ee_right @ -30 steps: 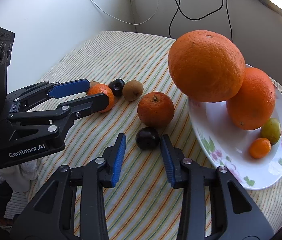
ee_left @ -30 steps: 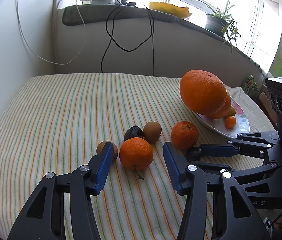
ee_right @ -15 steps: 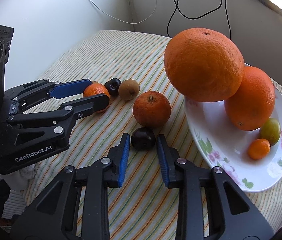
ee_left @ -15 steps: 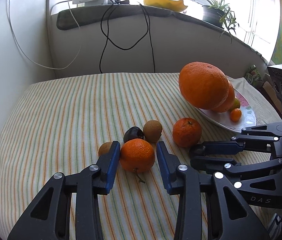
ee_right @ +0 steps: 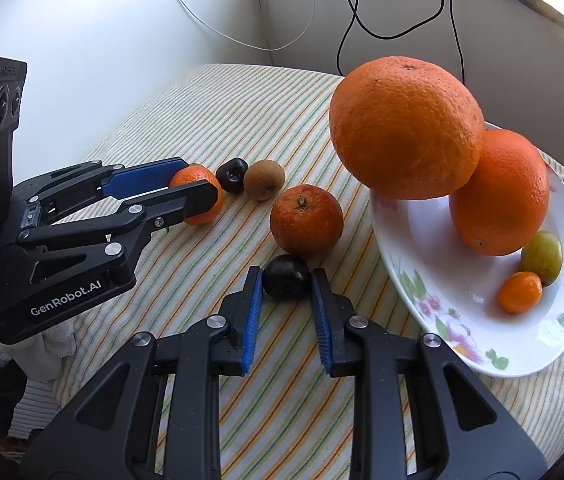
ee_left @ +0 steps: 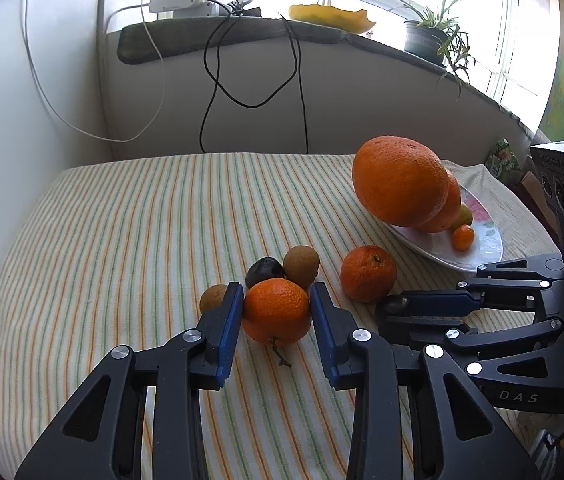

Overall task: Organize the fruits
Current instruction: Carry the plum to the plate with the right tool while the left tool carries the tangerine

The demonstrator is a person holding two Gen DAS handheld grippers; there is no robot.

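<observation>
My left gripper (ee_left: 276,294) is shut on a small tangerine (ee_left: 276,311) that rests on the striped cloth; it also shows in the right wrist view (ee_right: 198,194). My right gripper (ee_right: 286,276) is shut on a dark plum (ee_right: 285,282), also on the cloth. A second tangerine (ee_right: 305,219) lies just beyond the plum. A dark plum (ee_left: 264,271) and two brown kiwis (ee_left: 301,262) (ee_left: 212,298) sit around the held tangerine. A floral white plate (ee_right: 461,312) at the right holds two big oranges (ee_right: 405,128), a kumquat (ee_right: 519,292) and a green fruit (ee_right: 541,256).
The striped cloth (ee_left: 142,220) covers the table up to a white wall at the left and a low wall behind. Black and white cables (ee_left: 254,80) hang down that wall. A potted plant (ee_left: 437,40) stands on the sill.
Both grippers have closed: the left one moved forward and shut on the tangerine, the right one moved forward and shut on the dark plum.
</observation>
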